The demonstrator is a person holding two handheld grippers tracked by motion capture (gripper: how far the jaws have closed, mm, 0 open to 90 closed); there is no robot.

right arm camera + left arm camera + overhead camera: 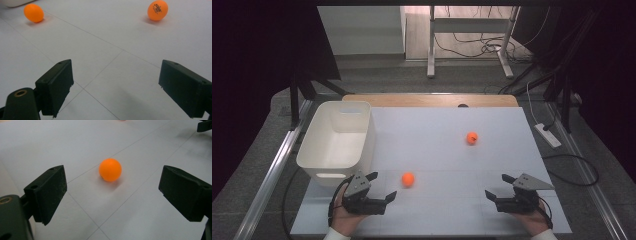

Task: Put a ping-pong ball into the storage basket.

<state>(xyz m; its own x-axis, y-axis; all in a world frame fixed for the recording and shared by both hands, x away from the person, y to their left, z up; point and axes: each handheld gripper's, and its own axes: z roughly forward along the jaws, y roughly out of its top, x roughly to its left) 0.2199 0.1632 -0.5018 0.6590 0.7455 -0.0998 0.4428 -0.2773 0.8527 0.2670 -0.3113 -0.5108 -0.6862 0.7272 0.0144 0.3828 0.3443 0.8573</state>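
I see two orange balls on the white table (pixel 447 150). The near ball (pixel 408 179) is a smooth, matte orange sphere with no marking that I can make out; in the left gripper view it (pixel 110 169) lies on the table surface ahead of the jaws, roughly centred between them and touching neither. The far ball (pixel 472 138) is the same orange; in the right gripper view it (pixel 157 10) carries small dark print on its upper face, too small for me to read.

From table centre, the near ball lies at about 7 o'clock and the far ball at about 1 o'clock, well apart from each other.

The left gripper (pixel 381 186) sits at about 7 o'clock, near the front edge, jaws spread wide and holding nothing; the near ball is just beyond them. The right gripper (pixel 499 186) sits at about 5 o'clock, jaws likewise spread wide on bare table, with both balls well ahead of them in its own view.

A white plastic bin (pixel 364 145) stands at 9 o'clock, at the table's left edge. Its visible interior holds nothing.
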